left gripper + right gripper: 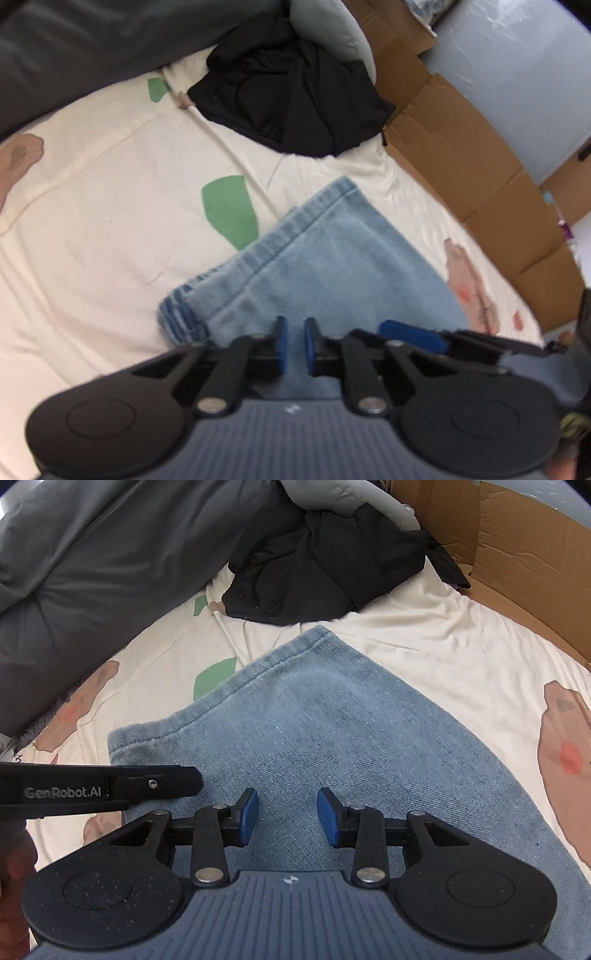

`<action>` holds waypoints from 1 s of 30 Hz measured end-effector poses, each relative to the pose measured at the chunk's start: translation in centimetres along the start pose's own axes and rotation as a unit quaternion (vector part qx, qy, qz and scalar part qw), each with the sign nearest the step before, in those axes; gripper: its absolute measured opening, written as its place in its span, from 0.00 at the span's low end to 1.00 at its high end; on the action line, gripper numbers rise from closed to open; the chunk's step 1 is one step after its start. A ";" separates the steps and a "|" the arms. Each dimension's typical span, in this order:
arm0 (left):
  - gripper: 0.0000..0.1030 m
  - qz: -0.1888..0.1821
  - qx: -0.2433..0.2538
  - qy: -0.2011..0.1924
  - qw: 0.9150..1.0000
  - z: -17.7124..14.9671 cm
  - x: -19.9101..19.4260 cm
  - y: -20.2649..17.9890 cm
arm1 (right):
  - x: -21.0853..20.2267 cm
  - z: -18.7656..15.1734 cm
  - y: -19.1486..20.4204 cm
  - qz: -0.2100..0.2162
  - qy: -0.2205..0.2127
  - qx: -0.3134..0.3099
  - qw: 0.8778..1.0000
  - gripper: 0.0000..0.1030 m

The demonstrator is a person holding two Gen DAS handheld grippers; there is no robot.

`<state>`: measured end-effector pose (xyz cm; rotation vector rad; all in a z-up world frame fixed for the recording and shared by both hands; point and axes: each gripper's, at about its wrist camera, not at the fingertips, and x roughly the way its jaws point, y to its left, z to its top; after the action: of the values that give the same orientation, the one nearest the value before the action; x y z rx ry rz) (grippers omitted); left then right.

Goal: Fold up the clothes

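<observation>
Counting what is showing on and around the bed

One pair of light-blue jeans (pixel 314 716) is lying folded on one cream bedsheet (pixel 92 229), and one crumpled black garment (pixel 317 568) is sitting beyond it. Two hand-held grippers are showing: the left hand-held gripper (pixel 295 345) and the right hand-held gripper (pixel 287 818), each carrying two blue pads. One dark grey duvet (pixel 92 561) is bunching along the far side. Green patches on the sheet are numbering two in the left wrist view; tan printed figures are numbering at least two. Brown cardboard (pixel 480 177) is standing along the bed's edge, its pieces too overlapped for counting.
</observation>
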<state>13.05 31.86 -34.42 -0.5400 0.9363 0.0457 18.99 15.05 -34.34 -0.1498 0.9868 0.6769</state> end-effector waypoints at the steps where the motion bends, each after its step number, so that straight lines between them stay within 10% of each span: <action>1: 0.03 -0.001 -0.004 0.002 1.000 0.0 0.1 0.2 | -0.1 -0.1 -0.3 -0.001 0.001 0.008 1.000 0.41; 8: 0.04 0.014 0.005 -0.003 1.000 0.1 -0.5 -0.9 | -1.7 -2.5 -2.3 -0.010 -0.001 -0.004 1.000 0.41; 14: 0.34 0.029 0.032 -0.022 0.999 -0.2 -1.4 -3.1 | -3.4 -4.8 -4.9 -0.013 0.041 -0.058 0.997 0.41; 30: 0.41 0.090 0.134 -0.001 0.987 -0.9 -1.6 -8.1 | -9.4 -11.7 -10.2 -0.037 0.060 -0.104 0.992 0.52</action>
<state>13.53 24.70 -30.18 -0.2056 0.9703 0.0818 13.20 -2.11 -35.10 -0.4125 1.0197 0.7076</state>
